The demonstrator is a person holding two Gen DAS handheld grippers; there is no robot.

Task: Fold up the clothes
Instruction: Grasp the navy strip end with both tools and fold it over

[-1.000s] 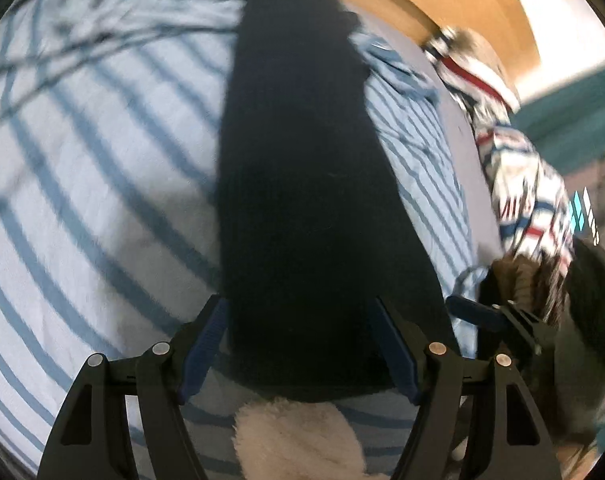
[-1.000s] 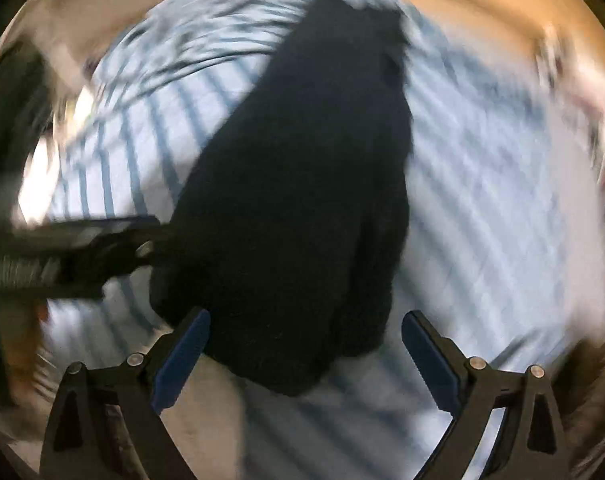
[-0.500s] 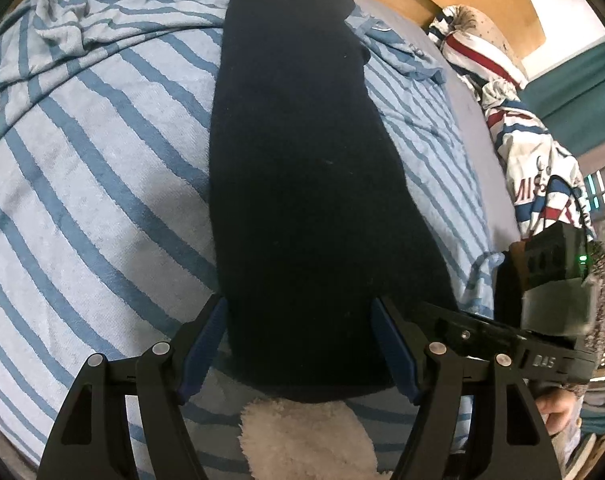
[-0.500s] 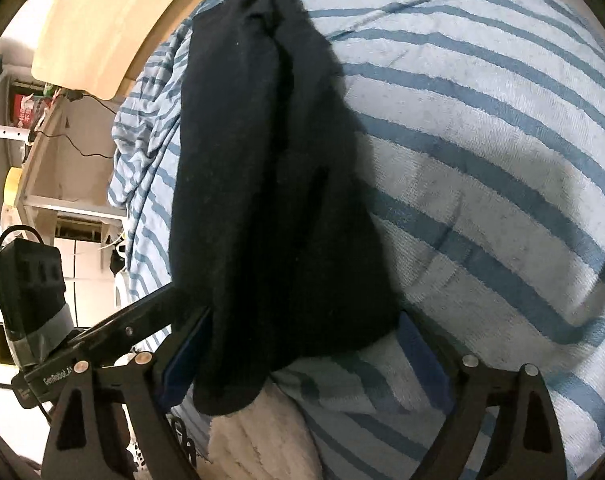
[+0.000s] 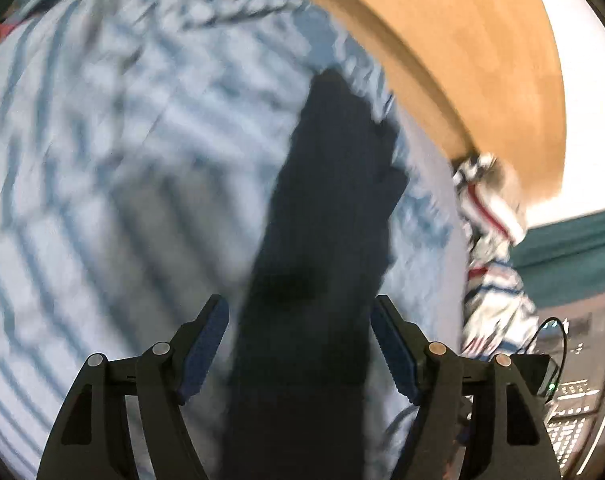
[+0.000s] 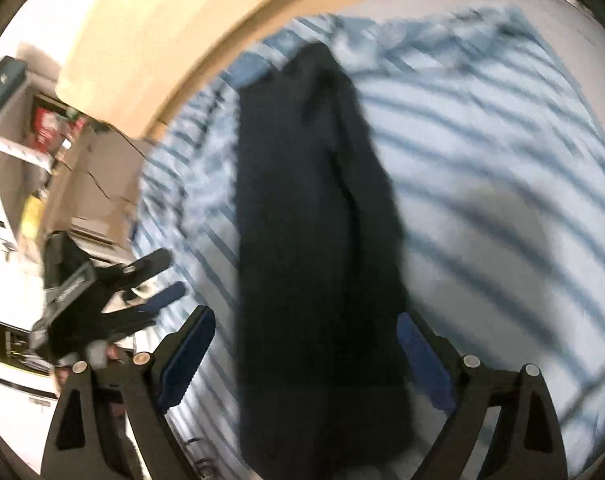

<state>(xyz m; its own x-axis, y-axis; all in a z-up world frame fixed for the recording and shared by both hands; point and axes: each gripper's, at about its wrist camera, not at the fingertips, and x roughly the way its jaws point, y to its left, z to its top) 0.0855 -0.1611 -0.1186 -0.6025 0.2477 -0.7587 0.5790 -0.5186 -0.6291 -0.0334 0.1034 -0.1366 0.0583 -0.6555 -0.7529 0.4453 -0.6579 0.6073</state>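
Note:
A long, narrow dark navy garment [image 5: 326, 240] lies lengthwise on the blue-and-white striped bedding [image 5: 114, 208]. Its near end runs under and between the fingers of my left gripper [image 5: 300, 344], which is open and holds nothing. In the right wrist view the same dark garment [image 6: 314, 232] stretches away from the camera. My right gripper [image 6: 304, 360] is open, straddling its near end. The left gripper [image 6: 162, 280] also shows there at the left, fingers apart, beside the garment's edge. Both views are motion-blurred.
A curved wooden headboard [image 5: 462, 60] borders the bed's far side. A crumpled red, white and blue patterned garment [image 5: 490, 264] lies at the bed's right edge. A shelf unit [image 6: 18, 128] and a brown box [image 6: 98, 176] stand left of the bed.
Both cameras have drawn back and tilted up, so more headboard and room shows. The white fluffy patch at the bottom edge has left view. Both grippers stay open.

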